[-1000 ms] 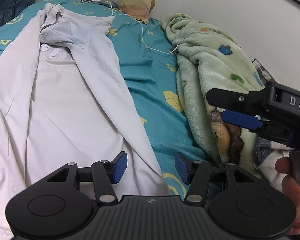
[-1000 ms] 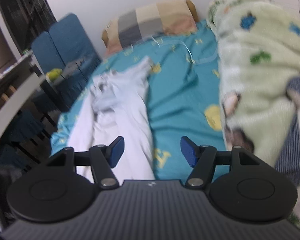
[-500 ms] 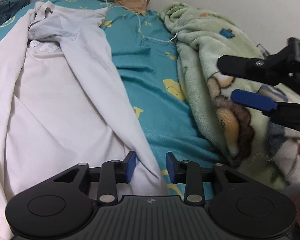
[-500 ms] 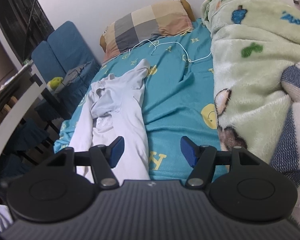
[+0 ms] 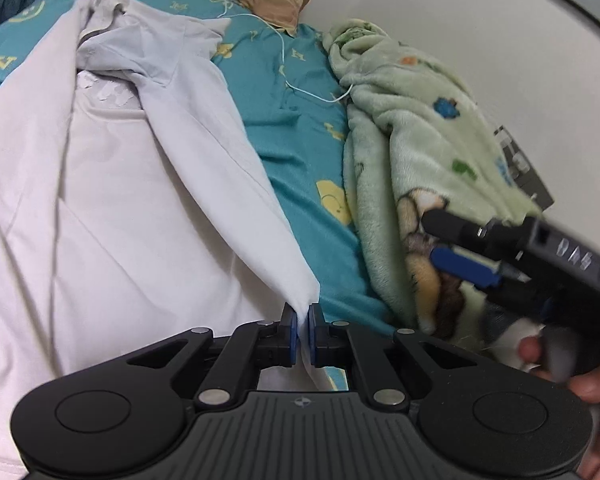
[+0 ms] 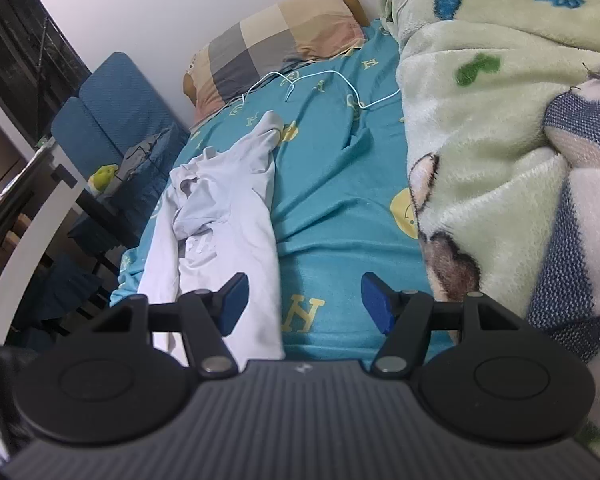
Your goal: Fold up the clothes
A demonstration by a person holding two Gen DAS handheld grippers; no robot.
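A white shirt (image 5: 112,184) lies spread on the teal bed sheet (image 5: 300,136), collar toward the pillow. My left gripper (image 5: 303,322) is shut on the shirt's near right corner; the cloth is pinched between its blue pads and pulls up into a taut fold. My right gripper (image 6: 303,300) hangs open above the sheet, the shirt's (image 6: 220,216) right edge under its left finger and nothing between its pads. In the left wrist view the right gripper (image 5: 460,248) shows side-on over the blanket, held by a hand (image 5: 592,392).
A green fleece blanket (image 6: 500,152) is piled along the bed's right side against the wall. A checked pillow (image 6: 276,40) and a white cable (image 6: 320,84) lie at the head of the bed. Left of the bed stand a blue chair (image 6: 116,116) and a desk edge (image 6: 32,216).
The left gripper's jaws closed from wide apart onto the shirt's corner, and the cloth now rises into them. The right gripper stayed open, rolling slightly, its view steadying.
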